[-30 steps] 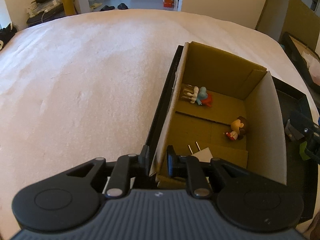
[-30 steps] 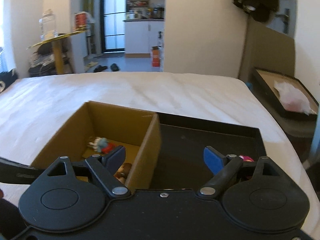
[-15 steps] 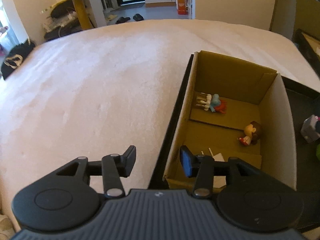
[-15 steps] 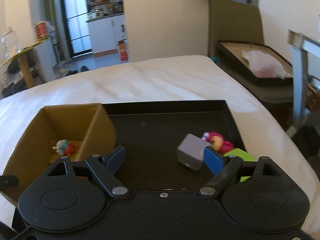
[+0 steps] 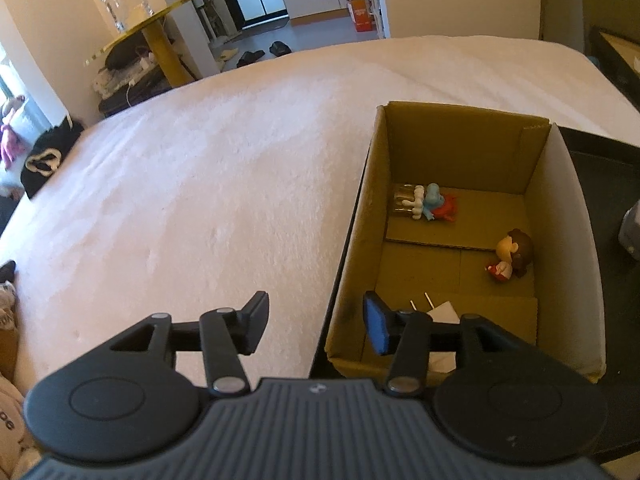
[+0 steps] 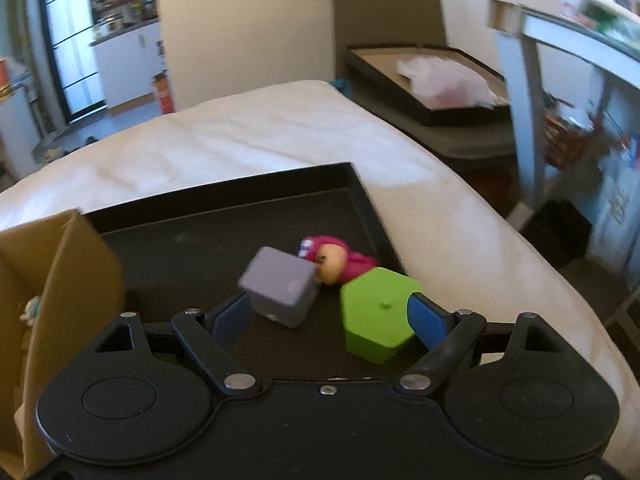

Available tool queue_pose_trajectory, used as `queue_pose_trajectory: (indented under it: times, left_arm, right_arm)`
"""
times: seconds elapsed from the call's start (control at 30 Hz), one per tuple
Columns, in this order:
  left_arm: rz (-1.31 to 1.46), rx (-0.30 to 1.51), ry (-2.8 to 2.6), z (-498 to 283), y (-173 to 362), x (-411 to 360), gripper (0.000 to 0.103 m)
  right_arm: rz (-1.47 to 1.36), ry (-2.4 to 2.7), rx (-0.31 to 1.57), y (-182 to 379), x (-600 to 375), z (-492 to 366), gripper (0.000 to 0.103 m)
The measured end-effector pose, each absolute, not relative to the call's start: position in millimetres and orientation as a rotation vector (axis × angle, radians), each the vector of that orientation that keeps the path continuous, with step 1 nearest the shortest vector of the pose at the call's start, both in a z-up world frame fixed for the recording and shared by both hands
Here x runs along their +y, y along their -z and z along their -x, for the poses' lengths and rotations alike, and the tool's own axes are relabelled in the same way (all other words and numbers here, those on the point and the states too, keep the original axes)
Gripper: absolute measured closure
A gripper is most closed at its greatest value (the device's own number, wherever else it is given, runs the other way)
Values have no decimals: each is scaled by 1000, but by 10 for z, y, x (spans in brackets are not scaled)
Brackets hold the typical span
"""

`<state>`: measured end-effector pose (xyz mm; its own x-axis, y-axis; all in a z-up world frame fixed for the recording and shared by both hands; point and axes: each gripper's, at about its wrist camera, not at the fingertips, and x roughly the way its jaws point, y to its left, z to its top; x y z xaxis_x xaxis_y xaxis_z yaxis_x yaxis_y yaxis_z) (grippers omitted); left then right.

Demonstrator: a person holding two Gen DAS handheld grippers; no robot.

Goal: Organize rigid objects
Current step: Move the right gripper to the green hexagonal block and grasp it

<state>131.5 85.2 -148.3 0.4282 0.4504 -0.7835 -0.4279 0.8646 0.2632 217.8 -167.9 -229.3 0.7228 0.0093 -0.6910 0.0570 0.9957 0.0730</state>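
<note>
Your cardboard box stands at the left end of a black tray on a white bedcover. Inside the box lie a blue and red figurine near the far wall and a brown-haired figurine by the right wall. A white slip of paper at the near end is partly hidden behind your left gripper. Its jaws have just been opening and now stand apart, straddling the box's near left wall without pressing on it.

On the open tray floor sit a grey cube, a pink figurine touching its far side, and a green hexagonal block just to the right. All three are softened by motion blur. Your right gripper hangs over them with jaws spread wide; the cube and block lie between the pads, and contact cannot be judged.

Beyond the bed you have a gold round table carrying a glass jar, slippers on the floor, and a doorway. To the right, another black tray holds a blurred pale bag.
</note>
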Motion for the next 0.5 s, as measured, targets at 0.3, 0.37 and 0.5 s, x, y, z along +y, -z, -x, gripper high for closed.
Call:
queue_pose_trajectory:
  times: [0.3,0.37,0.5]
  left_arm:
    - [-79,1015,-583,-1367,1483,749,42]
    - [-93,1017,-587,-1376,1483,734,38]
    - [-124,1015,-596,-1386,1470,680,36]
  right_arm:
    - [-127,77,805,2409,-1897,-2296,17]
    - [-134,73,817,2435,-1932,-2325,15]
    - [-122,57,823,2471,-1933,-2339,15]
